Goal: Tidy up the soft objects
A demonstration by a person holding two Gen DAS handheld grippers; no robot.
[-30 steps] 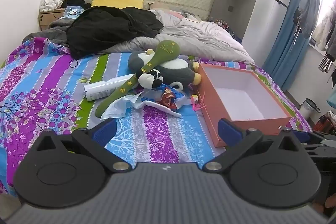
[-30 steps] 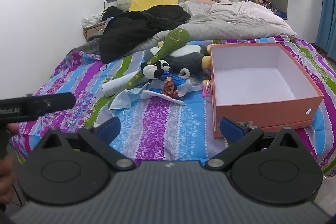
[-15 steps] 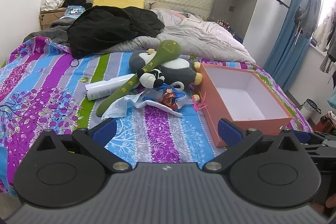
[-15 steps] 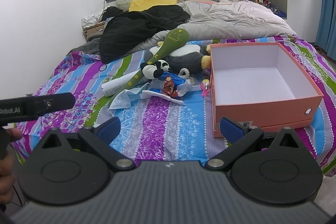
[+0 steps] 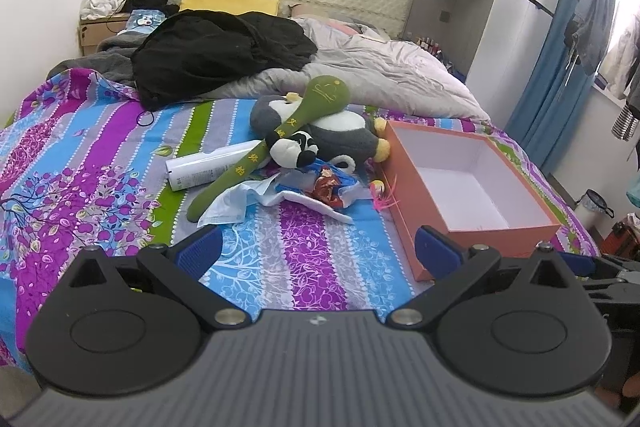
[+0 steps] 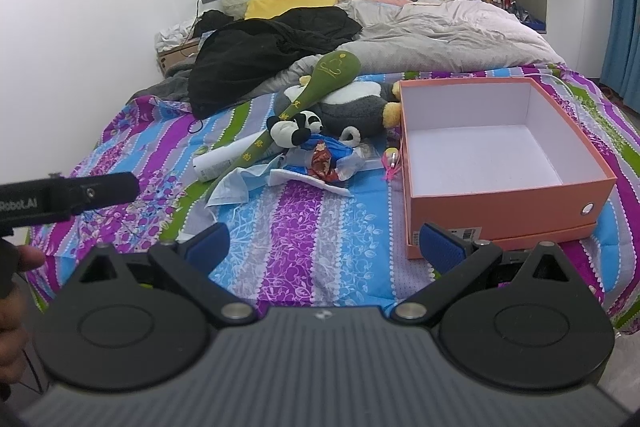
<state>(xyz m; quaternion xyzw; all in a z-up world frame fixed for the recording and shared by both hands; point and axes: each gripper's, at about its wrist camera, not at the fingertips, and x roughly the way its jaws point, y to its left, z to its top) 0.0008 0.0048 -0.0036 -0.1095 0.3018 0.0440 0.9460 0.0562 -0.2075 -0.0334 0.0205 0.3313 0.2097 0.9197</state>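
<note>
Both grippers hovered wide open before the bed.
Ahead of the left gripper (image 5: 318, 245) and right gripper (image 6: 324, 241) lay the soft toys (image 5: 320, 131); the orange box (image 6: 500, 155) sat beyond each right jaw.

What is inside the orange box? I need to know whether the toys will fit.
The orange box shows only its bare white floor and walls. The near inner corner is hidden behind the front wall.
</note>
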